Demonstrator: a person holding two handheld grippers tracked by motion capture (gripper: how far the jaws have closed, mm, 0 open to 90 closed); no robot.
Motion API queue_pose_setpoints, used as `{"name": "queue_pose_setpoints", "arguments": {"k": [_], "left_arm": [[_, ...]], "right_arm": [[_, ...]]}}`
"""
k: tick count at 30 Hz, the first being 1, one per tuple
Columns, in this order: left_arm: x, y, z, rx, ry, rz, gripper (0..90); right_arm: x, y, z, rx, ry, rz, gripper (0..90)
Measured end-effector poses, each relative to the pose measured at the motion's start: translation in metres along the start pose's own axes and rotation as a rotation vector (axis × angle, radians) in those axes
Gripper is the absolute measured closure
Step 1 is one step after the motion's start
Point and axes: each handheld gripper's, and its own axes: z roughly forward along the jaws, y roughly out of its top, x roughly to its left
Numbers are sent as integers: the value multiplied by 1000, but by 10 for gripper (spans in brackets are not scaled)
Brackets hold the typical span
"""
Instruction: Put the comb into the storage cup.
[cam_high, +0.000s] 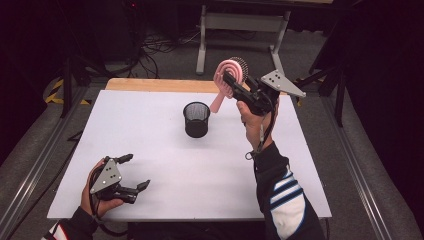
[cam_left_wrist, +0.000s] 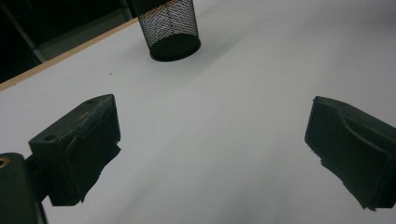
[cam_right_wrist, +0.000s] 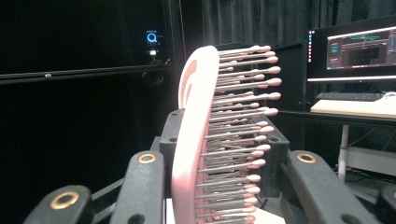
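Hairbrush (cam_high: 231, 75) aloft, the work looks about half done in the high view: the right gripper (cam_high: 235, 81) pinches the pink brush by its head, held up above and just right of the black mesh cup (cam_high: 196, 119), handle slanting down toward the cup's rim but not yet inside it; lowering it in and letting go appear to be what is left. One brush, one cup, two grippers are on hand, the left gripper (cam_high: 134, 172) resting near the front left corner of the white table (cam_high: 150, 145) with its jaws spread on nothing. In the left gripper view, its two black jaws stand wide apart over bare tabletop, the single mesh cup (cam_left_wrist: 170, 29) upright farther off. In the right gripper view, the jaws press on either side of the brush head (cam_right_wrist: 198, 135), bristles pointing right, a lit monitor (cam_right_wrist: 355, 49) beyond.
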Motion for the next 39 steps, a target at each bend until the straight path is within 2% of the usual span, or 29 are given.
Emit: {"name": "queue_pose_setpoints", "arguments": {"k": [17, 29, 39], "left_arm": [[0, 0, 0, -5, -7, 1, 44], [-2, 0, 1, -12, -15, 2, 44], [-1, 1, 1, -15, -14, 2, 44]], "right_arm": [[3, -6, 26, -10, 7, 24, 635], [9, -24, 43, 23, 14, 52, 635], [9, -43, 50, 48, 8, 88, 635]]}}
